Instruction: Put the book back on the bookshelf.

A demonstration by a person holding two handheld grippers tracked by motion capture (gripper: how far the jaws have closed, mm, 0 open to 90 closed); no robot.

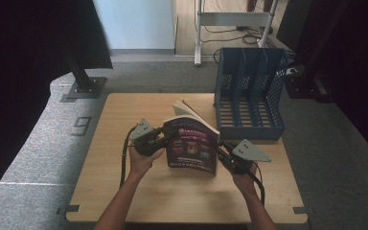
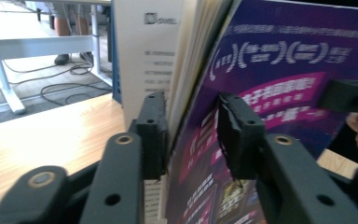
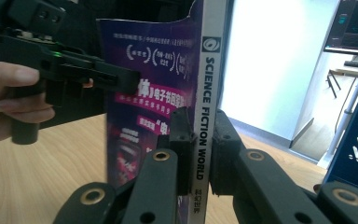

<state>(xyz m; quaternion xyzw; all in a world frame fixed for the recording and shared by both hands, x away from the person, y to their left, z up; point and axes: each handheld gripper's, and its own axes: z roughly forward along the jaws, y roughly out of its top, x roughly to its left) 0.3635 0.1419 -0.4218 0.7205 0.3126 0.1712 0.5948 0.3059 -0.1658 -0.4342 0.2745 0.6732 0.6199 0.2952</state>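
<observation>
Magazine [image 1: 193, 143] upright on table [image 1: 124, 124], spine vertical, cover facing person

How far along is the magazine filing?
Done: the purple-covered paperback magazine is lifted upright off the wooden table. In hand: the right hand-held gripper clamps its spine; the left hand-held gripper straddles the page edge with a gap showing beside the cover, so it seems to be letting go. Left: the blue perforated plastic file rack shows nothing in its slots, so the insertion probably remains.
</observation>
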